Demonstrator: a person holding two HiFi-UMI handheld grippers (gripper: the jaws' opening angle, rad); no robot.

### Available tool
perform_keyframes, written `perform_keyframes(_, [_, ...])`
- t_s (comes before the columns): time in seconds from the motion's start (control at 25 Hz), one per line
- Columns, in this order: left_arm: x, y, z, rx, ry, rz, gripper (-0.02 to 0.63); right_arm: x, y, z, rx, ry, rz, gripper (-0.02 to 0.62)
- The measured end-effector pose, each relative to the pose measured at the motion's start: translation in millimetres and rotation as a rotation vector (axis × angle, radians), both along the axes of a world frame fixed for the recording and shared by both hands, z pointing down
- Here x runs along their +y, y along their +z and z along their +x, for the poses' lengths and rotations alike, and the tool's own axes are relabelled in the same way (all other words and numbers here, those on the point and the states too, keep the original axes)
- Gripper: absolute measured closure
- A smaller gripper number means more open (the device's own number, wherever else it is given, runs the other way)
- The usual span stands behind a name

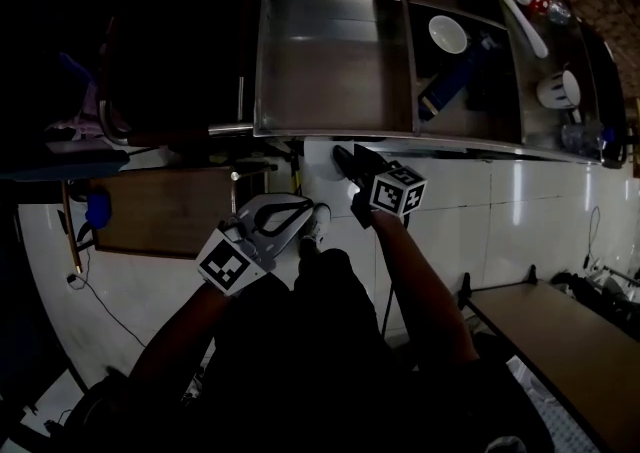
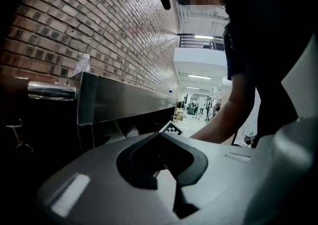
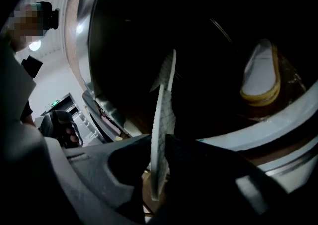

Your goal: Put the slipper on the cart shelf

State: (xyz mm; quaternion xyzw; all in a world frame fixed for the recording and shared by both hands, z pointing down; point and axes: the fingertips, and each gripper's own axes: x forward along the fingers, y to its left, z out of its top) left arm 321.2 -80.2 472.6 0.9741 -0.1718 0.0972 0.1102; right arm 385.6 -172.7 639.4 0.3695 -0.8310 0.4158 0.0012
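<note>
Slipper (image 3: 165,95) is clamped edge-on by the right gripper (image 3: 158,164), parked at the cart's (image 1: 330,71) 6 o'clock edge in the head view. Left gripper (image 2: 161,137) fingers are pressed together, nothing caught between, at the right one's 8 o'clock.

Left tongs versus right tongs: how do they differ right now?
The left tongs are shut with nothing between them. The right tongs are clamped on a thin white slipper that stands on edge. In the head view the right tongs reach up close to the cart, while the left tongs sit farther back over the floor. Both point toward the cart.
</note>
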Motion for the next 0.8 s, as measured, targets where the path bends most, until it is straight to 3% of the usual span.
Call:
perform_keyframes(0.2, [-6,4,6,0.006,-0.020,-0.020,0.603,-28,-3,5,-0.008,0.037,0.078,0.529])
perform_keyframes(0.36, [-8,7,13,0.001,-0.019,-0.014,0.603,-48,9,5,-0.021,0.052,0.076,0.529])
perform_keyframes(0.56, [-11,11,13,0.011,-0.039,-0.053,0.603,-63,19,5,0.043,0.068,0.105,0.528])
perform_keyframes(0.8, [-9,14,11,-0.009,-0.033,-0.040,0.603,-74,15,10,0.152,0.094,0.190,0.517])
